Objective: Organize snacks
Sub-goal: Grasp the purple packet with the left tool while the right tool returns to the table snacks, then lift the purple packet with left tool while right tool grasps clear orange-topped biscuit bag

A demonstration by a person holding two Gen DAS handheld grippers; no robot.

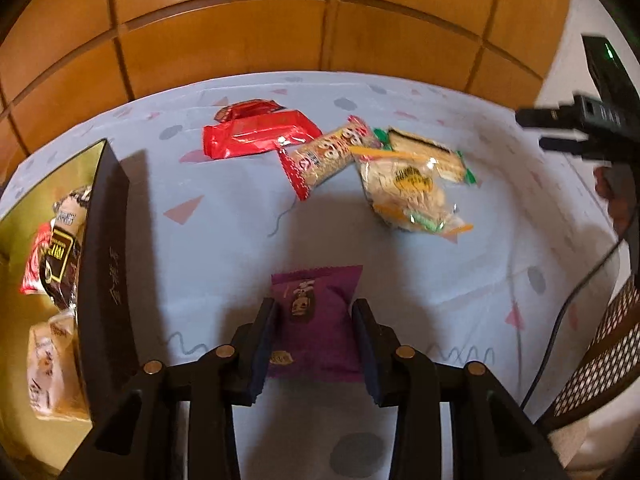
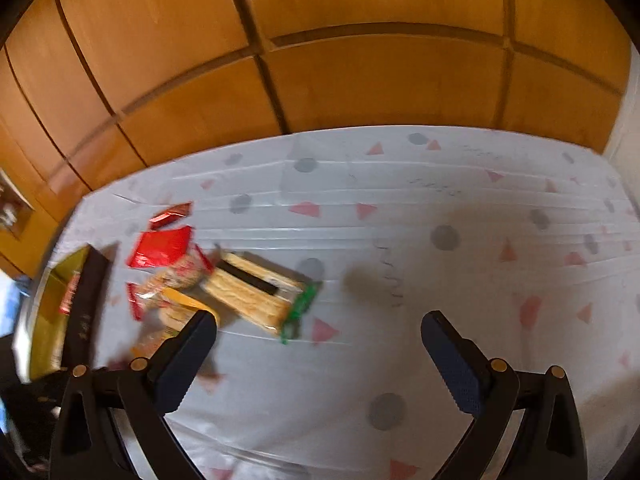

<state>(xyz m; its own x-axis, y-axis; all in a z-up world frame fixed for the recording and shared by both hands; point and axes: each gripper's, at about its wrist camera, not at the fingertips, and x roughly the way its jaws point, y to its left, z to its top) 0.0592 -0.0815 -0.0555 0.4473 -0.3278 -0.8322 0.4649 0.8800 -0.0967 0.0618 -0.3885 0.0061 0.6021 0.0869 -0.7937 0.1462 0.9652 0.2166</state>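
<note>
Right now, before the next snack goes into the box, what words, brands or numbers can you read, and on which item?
Nothing reads legibly:
Purple snack packet between the left hand-held gripper fingers: printed logo, blurred.
Black box wall: faint characters, unreadable.
Clear yellow-labelled cracker bag: dark print, too blurred.
Red-edged rice-cracker packet: characters, unreadable.
Black-and-gold packet in the box: blurred characters.

Purple snack packet (image 1: pixel 316 320), red wrappers (image 1: pixel 256 134), black box (image 1: pixel 106 264) with gold lining; pale tablecloth (image 1: pixel 224 248) with pink triangles, grey dots.
</note>
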